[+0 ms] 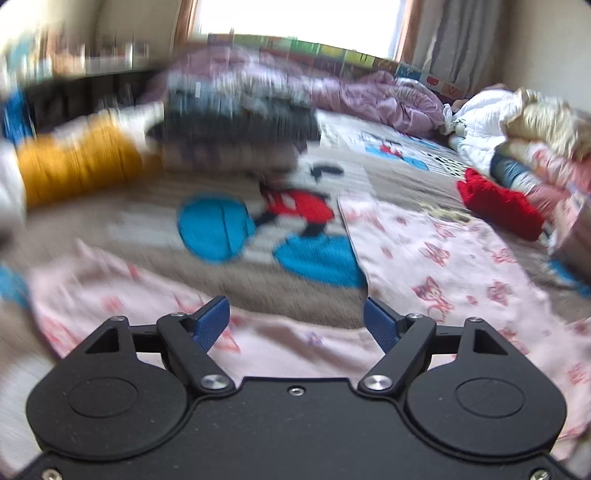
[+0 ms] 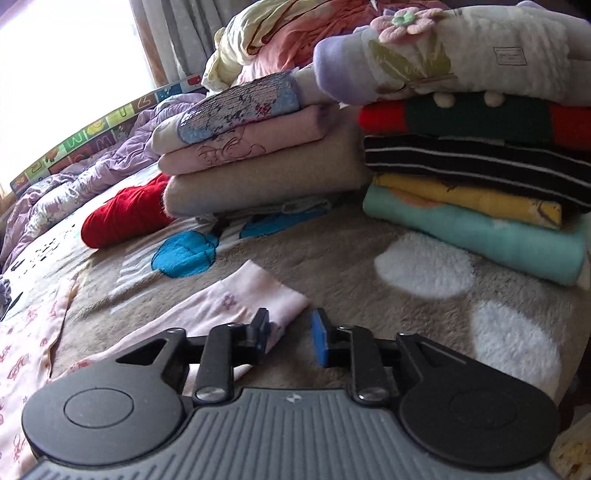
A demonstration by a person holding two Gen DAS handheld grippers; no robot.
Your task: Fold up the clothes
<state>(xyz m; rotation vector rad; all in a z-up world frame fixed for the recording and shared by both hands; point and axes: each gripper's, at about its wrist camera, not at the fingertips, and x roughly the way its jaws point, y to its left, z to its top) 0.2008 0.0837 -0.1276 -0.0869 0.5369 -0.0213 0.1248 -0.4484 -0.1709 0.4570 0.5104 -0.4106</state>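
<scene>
Covering bed: plush cartoon blanket (image 2: 332,251), folded stacks (image 2: 472,177), window (image 1: 295,18).

My work surface is a bed with a beige cartoon blanket (image 2: 332,251). On it lie a pink printed garment (image 1: 443,258) spread flat, a red knitted piece (image 2: 125,214), two stacks of folded clothes (image 2: 258,155) (image 2: 480,177), and a crumpled lilac quilt (image 2: 74,184) further back.

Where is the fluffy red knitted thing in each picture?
Left wrist view: bright red knitted garment at the right edge, beside the messy clothes pile.
Right wrist view: same garment at middle left, beside the folded stack.
Shared landmark: pink printed garment.
</scene>
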